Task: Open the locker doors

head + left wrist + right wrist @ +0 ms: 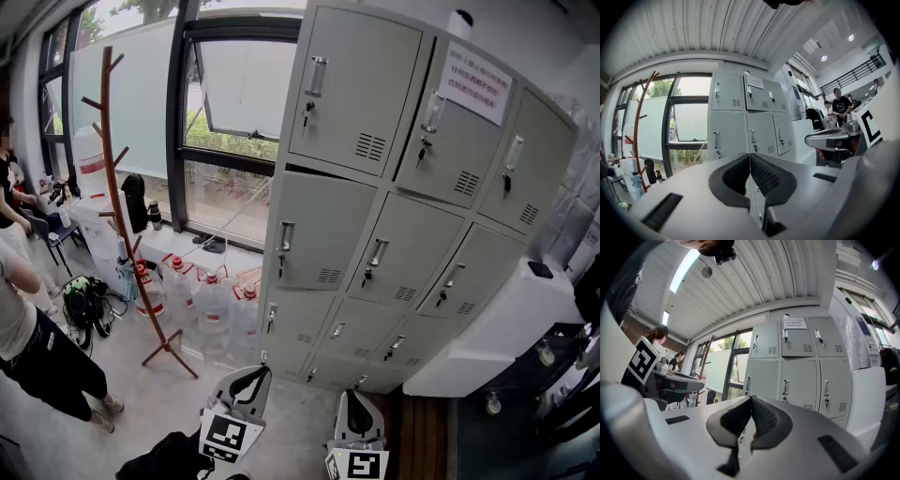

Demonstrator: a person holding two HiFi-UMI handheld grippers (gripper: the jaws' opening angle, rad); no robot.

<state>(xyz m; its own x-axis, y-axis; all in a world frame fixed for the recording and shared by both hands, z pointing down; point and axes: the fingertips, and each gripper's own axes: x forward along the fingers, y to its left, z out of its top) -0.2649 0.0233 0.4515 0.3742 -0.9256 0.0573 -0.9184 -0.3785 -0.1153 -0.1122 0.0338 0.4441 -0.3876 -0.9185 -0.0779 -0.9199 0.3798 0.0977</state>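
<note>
Left gripper point(251, 373), right gripper point(357, 396) low in front, fingers point(733, 176) clenched on nothing. Lockers point(403, 216) ahead, well apart, doors all closed, handles point(287, 236) upright. Right gripper likely nearer.

Office-style break area: grey metal lockers point(403, 197), coat stand point(127, 187), water jugs point(211, 300) by windows.

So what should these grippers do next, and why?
Probably bring the right gripper forward toward a door handle, opening its jaws: all the locker doors look shut, and both it and the left gripper hang back from them with jaws together, holding nothing.
</note>
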